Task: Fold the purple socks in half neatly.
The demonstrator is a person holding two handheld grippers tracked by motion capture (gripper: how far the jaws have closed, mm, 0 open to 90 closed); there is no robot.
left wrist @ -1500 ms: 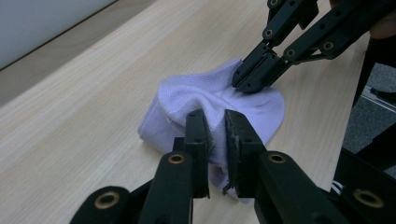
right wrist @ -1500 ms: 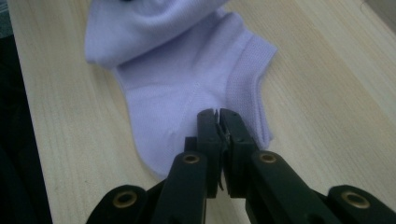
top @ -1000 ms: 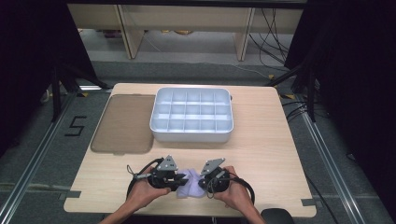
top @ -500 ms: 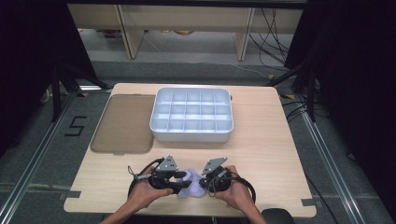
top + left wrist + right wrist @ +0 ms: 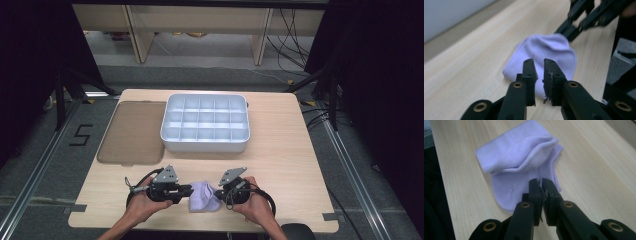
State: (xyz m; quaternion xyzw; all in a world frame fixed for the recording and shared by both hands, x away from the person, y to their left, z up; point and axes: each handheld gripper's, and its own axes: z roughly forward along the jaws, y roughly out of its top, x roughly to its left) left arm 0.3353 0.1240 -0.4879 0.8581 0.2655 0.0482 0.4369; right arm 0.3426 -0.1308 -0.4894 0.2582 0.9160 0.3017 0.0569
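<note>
Two tools crowding a little lavender cloth at the near edge of the table

So the cloth [image 5: 202,197] sits crumpled at about 6 o'clock on the table [image 5: 280,165], right between the left tool [image 5: 186,191] and the right tool [image 5: 220,191], each gripped by a hand. In the left gripper view the left tool [image 5: 538,65] has a narrow gap between its jaws with nothing in it, tips hanging just over the cloth [image 5: 549,50]. In the right gripper view the right tool [image 5: 541,185] is clenched almost flat, tips over the hem of the cloth [image 5: 524,162]; can't tell if it's actually pinching fabric. A white divided tray [image 5: 205,122] sits at 12 o'clock, and a brown lid [image 5: 132,132] lies flat beside it at 10.
</note>
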